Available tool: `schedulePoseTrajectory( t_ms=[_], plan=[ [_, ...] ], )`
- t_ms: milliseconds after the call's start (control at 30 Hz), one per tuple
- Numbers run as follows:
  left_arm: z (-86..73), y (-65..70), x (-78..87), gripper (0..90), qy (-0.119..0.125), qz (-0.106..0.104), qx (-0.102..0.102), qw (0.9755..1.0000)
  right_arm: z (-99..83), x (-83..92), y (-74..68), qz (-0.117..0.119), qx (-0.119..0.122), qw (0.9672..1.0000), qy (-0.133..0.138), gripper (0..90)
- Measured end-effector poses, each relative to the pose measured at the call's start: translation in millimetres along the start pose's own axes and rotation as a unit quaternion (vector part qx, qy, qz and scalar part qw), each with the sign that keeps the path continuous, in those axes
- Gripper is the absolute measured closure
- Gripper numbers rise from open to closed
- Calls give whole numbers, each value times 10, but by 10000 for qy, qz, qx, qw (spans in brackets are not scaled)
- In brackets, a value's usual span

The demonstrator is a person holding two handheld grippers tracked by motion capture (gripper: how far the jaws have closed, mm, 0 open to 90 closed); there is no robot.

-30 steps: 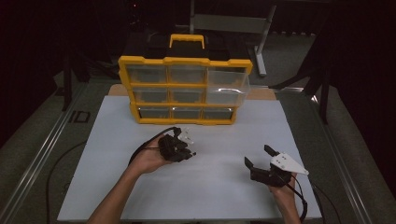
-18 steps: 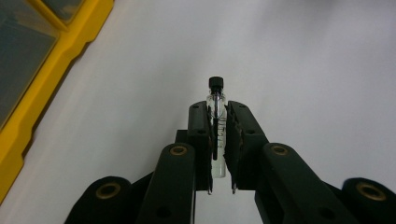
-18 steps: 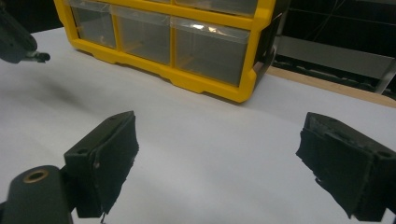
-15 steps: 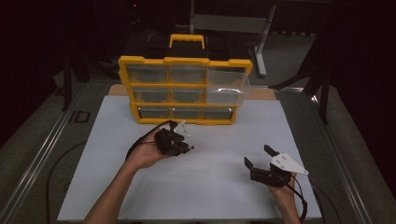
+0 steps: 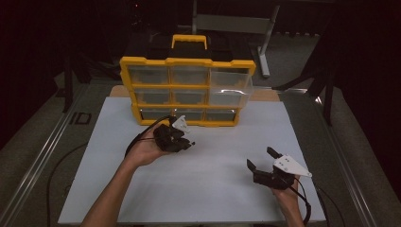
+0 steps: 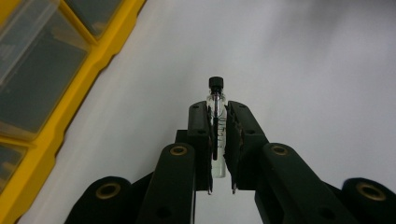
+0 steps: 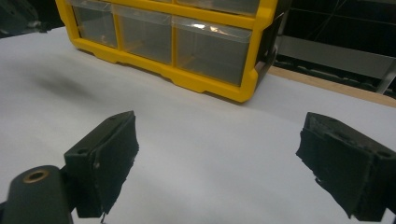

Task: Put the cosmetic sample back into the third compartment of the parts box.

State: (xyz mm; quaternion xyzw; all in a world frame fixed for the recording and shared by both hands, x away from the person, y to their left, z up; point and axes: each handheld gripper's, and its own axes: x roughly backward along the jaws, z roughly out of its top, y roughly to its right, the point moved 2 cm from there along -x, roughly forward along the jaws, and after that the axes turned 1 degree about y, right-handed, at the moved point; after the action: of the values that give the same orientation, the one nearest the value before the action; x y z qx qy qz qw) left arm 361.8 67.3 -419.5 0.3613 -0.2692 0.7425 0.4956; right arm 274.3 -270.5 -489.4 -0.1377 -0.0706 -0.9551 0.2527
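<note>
My left gripper [image 6: 217, 114] is shut on a small clear glass vial [image 6: 216, 100] with a black screw cap, held lengthwise between the pads with the cap sticking out past the tips. In the high view that gripper [image 5: 187, 142] hangs above the white table sheet, just in front of the yellow drawer cabinet [image 5: 187, 90]. My right gripper [image 5: 261, 158] rests low at the front right, jaws wide apart with nothing between them. In the right gripper view its two black pads [image 7: 109, 158] stand far apart and point toward the cabinet [image 7: 187, 42].
The cabinet has clear plastic drawers in three rows and a yellow carry handle [image 5: 189, 40] on top; one right-hand drawer [image 5: 229, 94] stands pulled out. The white sheet [image 5: 208, 184] spreads before it. A metal rail [image 5: 42, 156] runs along the left edge.
My left hand has risen a little with the vial and drifted toward the cabinet. The right hand has kept still.
</note>
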Motion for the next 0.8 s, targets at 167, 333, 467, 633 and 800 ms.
schedulePoseTrajectory(
  t_ms=[167,333,467,633,800],
  plan=[
    [38,-45,67,815,75,35,38,10000,-1,-3,1,-4,-2,10000,-2,113],
    [61,-91,127,815,121,88,72,9999,0,3,4,-6,-11,10000,2,113],
    [74,-114,160,815,148,116,90,9998,4,5,0,-3,-11,10000,11,113],
    [115,-178,244,815,214,133,113,9996,3,6,2,-13,-17,10000,12,113],
    [156,-220,301,815,240,153,118,9995,3,4,0,-1,-16,10000,10,113]
  ],
)
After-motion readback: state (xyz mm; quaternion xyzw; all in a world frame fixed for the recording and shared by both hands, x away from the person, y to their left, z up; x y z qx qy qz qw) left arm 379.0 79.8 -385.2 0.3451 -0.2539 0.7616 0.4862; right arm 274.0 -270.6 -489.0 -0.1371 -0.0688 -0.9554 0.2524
